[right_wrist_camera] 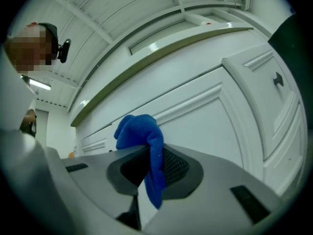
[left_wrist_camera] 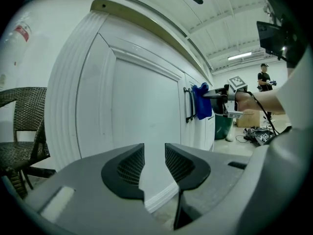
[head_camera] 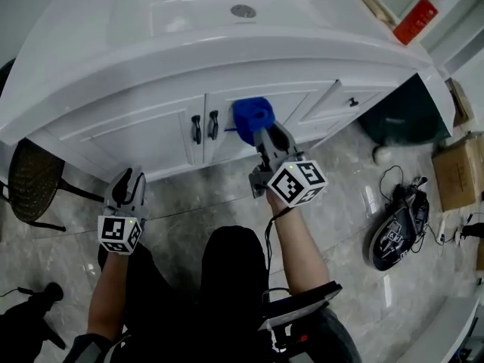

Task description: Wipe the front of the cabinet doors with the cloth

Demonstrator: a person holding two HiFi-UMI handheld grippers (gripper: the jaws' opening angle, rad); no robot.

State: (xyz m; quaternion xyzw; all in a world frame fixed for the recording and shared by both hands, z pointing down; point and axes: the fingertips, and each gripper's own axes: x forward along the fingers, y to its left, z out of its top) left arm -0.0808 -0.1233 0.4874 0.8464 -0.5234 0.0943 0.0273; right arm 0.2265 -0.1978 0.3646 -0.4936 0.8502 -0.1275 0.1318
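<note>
Bare forearms (head_camera: pixel 293 242) reach out from the near edge, each ending in a grey plastic gripper. Low and to the left, short of the cabinet, is the left gripper (left_wrist_camera: pixel 154 163). Its dark ribbed pads stand a narrow gap apart with nothing between them; only white door panel shows through the gap. Farther in and higher, the right gripper (right_wrist_camera: pixel 151 166) has its jaws clamped on the blue cloth (right_wrist_camera: pixel 139 131). It is a soft, fuzzy fabric, bunched into a lump above the jaws with a tail hanging below. The lump sits at the upper part of the right door, just right of two dark bar handles (head_camera: pixel 205 126) that flank the seam between the doors (head_camera: pixel 147 131). Whether the fabric presses the paint I cannot tell. Both doors are glossy white, with raised frames around flat recessed panels, so mouldings and handles break up the flat face. Grey marbled floor (head_camera: pixel 197 203) lies open between the person and the cabinet. Close to the cabinet's left end stands a dark wicker chair (head_camera: pixel 32 180). Right of the doors comes a drawer (head_camera: pixel 333 106) with a small dark knob (head_camera: pixel 353 102), then a dark bin (head_camera: pixel 401 116). On the floor at the right lie cables (head_camera: pixel 397 229) and a cardboard box (head_camera: pixel 457 172). Farthest, a smooth white counter (head_camera: pixel 91 40) overhangs the doors and holds a basin (head_camera: pixel 181 13) with a metal drain (head_camera: pixel 243 10).
</note>
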